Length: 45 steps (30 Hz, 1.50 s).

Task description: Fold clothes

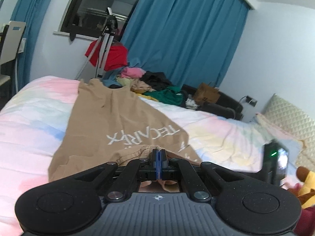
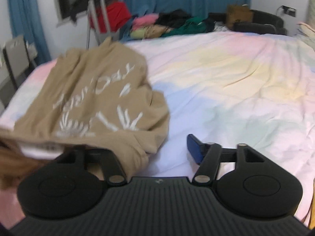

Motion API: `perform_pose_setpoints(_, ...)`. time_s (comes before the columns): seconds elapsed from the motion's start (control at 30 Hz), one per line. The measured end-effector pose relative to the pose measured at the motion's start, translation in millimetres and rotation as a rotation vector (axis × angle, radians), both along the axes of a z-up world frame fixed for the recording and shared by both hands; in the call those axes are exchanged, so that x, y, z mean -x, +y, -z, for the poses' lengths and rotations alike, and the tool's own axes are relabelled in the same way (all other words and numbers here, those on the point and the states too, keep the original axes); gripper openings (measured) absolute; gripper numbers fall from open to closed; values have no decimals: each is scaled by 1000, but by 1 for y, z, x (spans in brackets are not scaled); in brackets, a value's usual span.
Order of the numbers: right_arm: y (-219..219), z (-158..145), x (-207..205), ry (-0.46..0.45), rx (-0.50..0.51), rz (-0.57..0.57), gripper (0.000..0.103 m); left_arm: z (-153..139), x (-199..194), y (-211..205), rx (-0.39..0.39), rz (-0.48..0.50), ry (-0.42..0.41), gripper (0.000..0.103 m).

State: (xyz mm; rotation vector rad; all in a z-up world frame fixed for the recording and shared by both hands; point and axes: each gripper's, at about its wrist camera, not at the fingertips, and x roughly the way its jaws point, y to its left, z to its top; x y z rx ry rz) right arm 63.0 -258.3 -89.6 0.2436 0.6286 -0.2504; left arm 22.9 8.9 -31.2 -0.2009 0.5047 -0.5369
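Note:
A tan T-shirt (image 1: pixel 110 118) with white lettering lies on the pastel bedspread (image 1: pixel 226 133). My left gripper (image 1: pixel 159 154) is shut on the shirt's near hem, which bunches at its blue pads. In the right wrist view the same shirt (image 2: pixel 94 98) lies at the left, its near edge draped over my right gripper's left finger, which is hidden. My right gripper (image 2: pixel 157 147) is open; only its right blue pad (image 2: pixel 194 149) shows, above bare bedspread (image 2: pixel 226 88). The right gripper's body also shows at the right of the left wrist view (image 1: pixel 275 161).
A pile of mixed clothes (image 1: pixel 153 84) lies on the bed's far side. A tripod with a red garment (image 1: pixel 110 55) stands by the window and blue curtains (image 1: pixel 187 35). A black sofa with a brown bag (image 1: pixel 208 94) and a headboard (image 1: pixel 291 116) are at the right.

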Motion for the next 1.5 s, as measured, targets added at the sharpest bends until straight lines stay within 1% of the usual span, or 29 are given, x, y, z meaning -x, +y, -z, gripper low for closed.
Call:
perform_pose_setpoints(0.03, -2, -3, 3, -32, -23, -8, 28, 2, -1, -1, -7, 0, 12, 1)
perform_pose_setpoints(0.07, -3, -7, 5, -67, -50, -21, 14, 4, -2, -3, -17, 0, 24, 1)
perform_pose_setpoints(0.13, 0, -15, 9, -140, -69, -52, 13, 9, -4, -7, -53, -9, 34, 1)
perform_pose_setpoints(0.2, 7, -24, 16, -219, -58, -92, 13, 14, -5, -13, -96, -12, 36, 1)
perform_pose_setpoints(0.27, 14, -32, 20, -272, -36, -120, 13, 19, -7, -18, -126, -5, 45, 2)
perform_pose_setpoints(0.33, 18, -38, 23, -307, -28, -140, 13, 25, -6, -27, -176, -20, 29, 9)
perform_pose_setpoints(0.4, 19, -41, 22, -312, -31, -150, 13, 31, -5, -35, -226, -34, 14, 27)
perform_pose_setpoints(0.43, 19, -42, 20, -309, -35, -151, 13, 34, -4, -39, -250, -42, 6, 32)
perform_pose_setpoints(0.5, 19, -41, 17, -302, -45, -152, 13, 39, -3, -48, -300, -56, -10, 46)
perform_pose_setpoints(0.6, 19, -42, 13, -299, -63, -147, 13, 48, -1, -60, -375, -78, -34, 55)
perform_pose_setpoints(0.67, 17, -43, 15, -302, -76, -141, 13, 51, 3, -67, -418, -103, -82, 60)
perform_pose_setpoints(0.7, 17, -44, 16, -303, -83, -139, 13, 52, 4, -68, -431, -126, -104, 62)
perform_pose_setpoints(0.77, 18, -44, 18, -304, -89, -135, 13, 54, 4, -71, -450, -192, -134, 64)
perform_pose_setpoints(0.8, 18, -44, 18, -304, -91, -133, 13, 55, 2, -71, -446, -225, -138, 64)
perform_pose_setpoints(0.87, 18, -43, 18, -304, -95, -130, 13, 57, -4, -66, -405, -291, -112, 65)
perform_pose_setpoints(0.97, 18, -44, 19, -312, -95, -126, 13, 62, -15, -60, -387, -332, -61, 65)
perform_pose_setpoints(1.0, 18, -44, 19, -316, -94, -125, 13, 64, -18, -59, -392, -343, -47, 65)
perform_pose_setpoints(1.2, 19, -47, 22, -341, -70, -120, 13, 75, -27, -52, -478, -432, 5, 66)
perform_pose_setpoints(1.23, 20, -46, 22, -338, -62, -121, 13, 75, -27, -50, -485, -454, 1, 66)
perform_pose_setpoints(1.33, 24, -41, 18, -305, -41, -129, 14, 63, -21, -40, -466, -545, -74, 67)
perform_pose_setpoints(1.4, 27, -37, 15, -276, -30, -138, 14, 53, -17, -32, -436, -609, -126, 74)
perform_pose_setpoints(1.5, 33, -29, 11, -230, 9, -168, 17, 40, -10, -22, -384, -685, -198, 75)
